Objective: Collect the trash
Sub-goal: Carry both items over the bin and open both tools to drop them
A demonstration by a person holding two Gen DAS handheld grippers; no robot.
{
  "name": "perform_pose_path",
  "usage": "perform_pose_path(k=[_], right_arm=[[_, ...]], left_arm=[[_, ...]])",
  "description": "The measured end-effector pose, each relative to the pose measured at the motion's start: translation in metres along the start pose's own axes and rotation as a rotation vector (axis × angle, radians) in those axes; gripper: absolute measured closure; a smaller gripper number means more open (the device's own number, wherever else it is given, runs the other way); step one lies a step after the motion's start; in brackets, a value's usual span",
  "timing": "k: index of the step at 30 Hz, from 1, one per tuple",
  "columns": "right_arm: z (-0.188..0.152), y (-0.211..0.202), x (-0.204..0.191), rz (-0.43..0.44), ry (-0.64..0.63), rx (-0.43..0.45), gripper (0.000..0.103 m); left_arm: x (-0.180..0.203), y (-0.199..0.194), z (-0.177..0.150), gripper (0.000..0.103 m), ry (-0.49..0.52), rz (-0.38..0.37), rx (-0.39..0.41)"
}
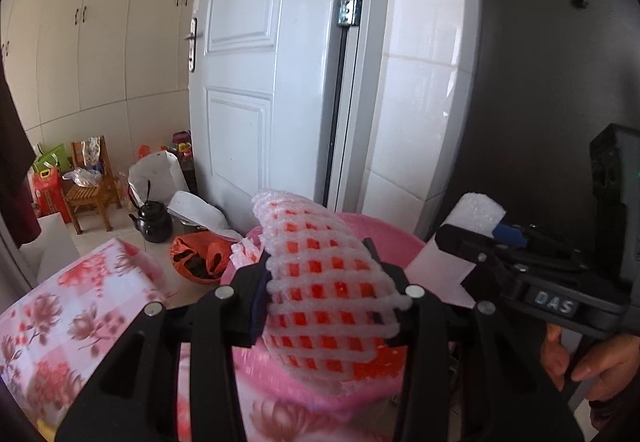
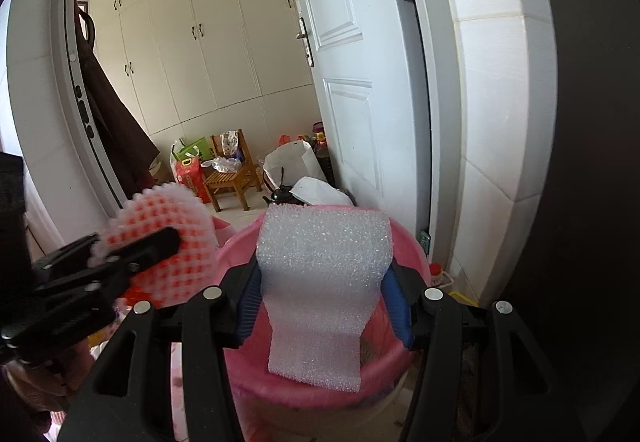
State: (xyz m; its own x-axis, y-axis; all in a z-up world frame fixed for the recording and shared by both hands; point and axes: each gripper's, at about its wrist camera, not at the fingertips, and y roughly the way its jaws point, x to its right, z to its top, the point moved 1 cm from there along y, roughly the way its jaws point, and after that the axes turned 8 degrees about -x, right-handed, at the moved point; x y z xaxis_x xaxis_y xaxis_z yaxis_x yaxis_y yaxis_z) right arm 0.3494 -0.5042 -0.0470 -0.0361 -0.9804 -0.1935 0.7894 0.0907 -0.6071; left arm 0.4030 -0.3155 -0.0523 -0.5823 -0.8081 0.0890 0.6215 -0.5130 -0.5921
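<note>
My left gripper (image 1: 324, 294) is shut on a white foam net sleeve with red inside (image 1: 320, 270); it also shows in the right wrist view (image 2: 168, 238). It hangs over a pink plastic bin (image 1: 396, 238). My right gripper (image 2: 324, 298) is shut on a white foam sheet (image 2: 320, 282) that droops into the same pink bin (image 2: 384, 358). In the left wrist view the right gripper (image 1: 476, 238) sits to the right with the foam sheet (image 1: 480, 211) in it.
A table with a pink flowered cloth (image 1: 68, 310) is at the left. A white open door (image 1: 256, 61) and tiled wall corner (image 2: 496, 121) stand behind the bin. A black kettle (image 1: 152, 219), orange bag (image 1: 196, 258) and wooden chair (image 2: 232, 173) stand on the floor.
</note>
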Motion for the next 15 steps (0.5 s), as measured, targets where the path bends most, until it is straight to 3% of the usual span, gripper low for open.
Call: perform_pose_path(k=[2, 4, 6, 11, 15], right_arm=[[0.003, 0.009, 0.004, 0.032, 0.007, -0.011, 0.05], [0.004, 0.014, 0.009, 0.029, 0.012, -0.02, 0.038], [0.004, 0.018, 0.014, 0.024, 0.027, -0.017, 0.035], [0.002, 0.02, 0.026, 0.005, 0.063, -0.029, 0.035], [-0.001, 0.0, 0.023, -0.022, 0.056, -0.01, 0.035]], left_arm=[[-0.003, 0.016, 0.001, 0.054, 0.007, 0.005, -0.025], [-0.006, 0.026, -0.001, 0.046, 0.01, 0.025, -0.039], [-0.012, 0.032, -0.008, 0.042, -0.012, 0.02, -0.054], [-0.02, 0.038, -0.019, 0.041, -0.028, 0.034, -0.076], [-0.015, 0.032, -0.019, 0.03, -0.007, 0.015, -0.063]])
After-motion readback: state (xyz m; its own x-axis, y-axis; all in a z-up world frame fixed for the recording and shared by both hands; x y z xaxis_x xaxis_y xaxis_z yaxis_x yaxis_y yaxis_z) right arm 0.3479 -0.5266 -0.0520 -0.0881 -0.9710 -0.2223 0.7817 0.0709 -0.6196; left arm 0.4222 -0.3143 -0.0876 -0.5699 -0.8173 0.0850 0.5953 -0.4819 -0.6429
